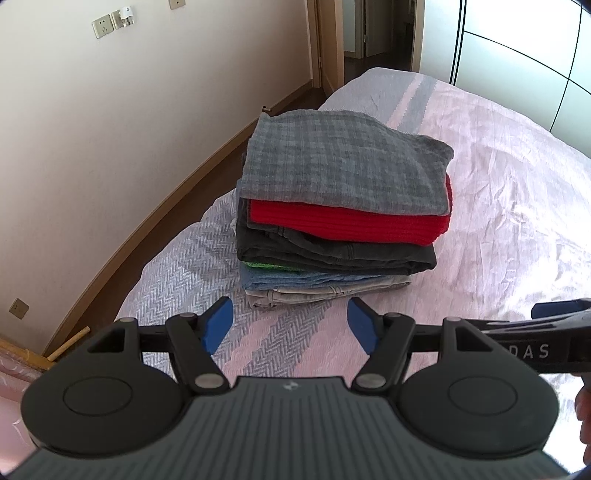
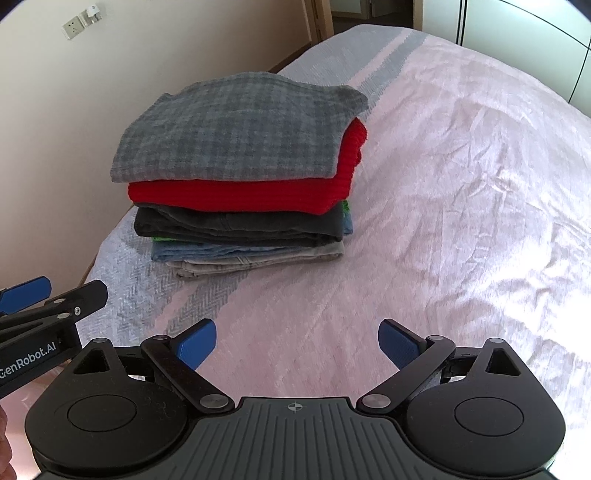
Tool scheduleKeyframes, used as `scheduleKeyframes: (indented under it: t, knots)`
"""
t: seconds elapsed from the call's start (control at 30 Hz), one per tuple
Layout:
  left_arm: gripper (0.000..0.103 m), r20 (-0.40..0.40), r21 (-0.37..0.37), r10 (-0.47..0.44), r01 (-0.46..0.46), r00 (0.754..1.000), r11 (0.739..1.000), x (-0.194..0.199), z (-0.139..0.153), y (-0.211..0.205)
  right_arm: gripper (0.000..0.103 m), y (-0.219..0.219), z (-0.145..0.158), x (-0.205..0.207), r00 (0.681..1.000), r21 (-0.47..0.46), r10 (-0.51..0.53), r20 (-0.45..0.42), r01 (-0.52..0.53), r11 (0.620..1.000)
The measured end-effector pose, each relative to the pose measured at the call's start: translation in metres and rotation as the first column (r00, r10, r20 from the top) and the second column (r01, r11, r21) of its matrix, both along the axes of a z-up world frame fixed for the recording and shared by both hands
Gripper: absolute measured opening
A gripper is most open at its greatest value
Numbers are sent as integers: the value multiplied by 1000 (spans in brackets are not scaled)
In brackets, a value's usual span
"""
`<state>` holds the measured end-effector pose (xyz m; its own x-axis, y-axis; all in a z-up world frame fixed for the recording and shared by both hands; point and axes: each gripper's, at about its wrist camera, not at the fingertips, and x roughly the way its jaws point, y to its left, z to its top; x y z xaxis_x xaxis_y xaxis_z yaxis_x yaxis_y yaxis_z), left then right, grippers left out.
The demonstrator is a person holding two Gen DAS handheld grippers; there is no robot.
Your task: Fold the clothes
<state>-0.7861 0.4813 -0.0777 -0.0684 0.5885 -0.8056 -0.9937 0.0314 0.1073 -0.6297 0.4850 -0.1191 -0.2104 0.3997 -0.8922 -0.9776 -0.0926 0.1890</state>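
Observation:
A stack of folded clothes stands on the bed: a grey plaid piece (image 1: 340,162) (image 2: 236,125) on top, then a red knit (image 1: 347,221) (image 2: 243,192), a dark grey garment (image 1: 332,251) (image 2: 229,225), a bit of green, blue denim (image 1: 295,280) (image 2: 207,253) and a light grey piece at the bottom. My left gripper (image 1: 290,325) is open and empty, just short of the stack's near edge. My right gripper (image 2: 297,341) is open and empty, over bare bedspread to the right of the stack. Each gripper shows at the edge of the other's view.
The bed (image 2: 461,184) has a pale pink and grey herringbone spread. The stack sits near the bed's left edge, beside a narrow strip of floor and a cream wall (image 1: 110,129) with sockets. A doorway (image 1: 354,33) and white wardrobe doors (image 1: 517,55) lie beyond.

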Motion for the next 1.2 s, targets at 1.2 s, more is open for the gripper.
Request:
scheduleKeyframes:
  t: [1.2]
  knots:
    - [65, 21, -81, -29, 30, 999, 996, -6, -30, 31, 97, 26, -26, -8, 1000, -85, -1, 24, 3, 996]
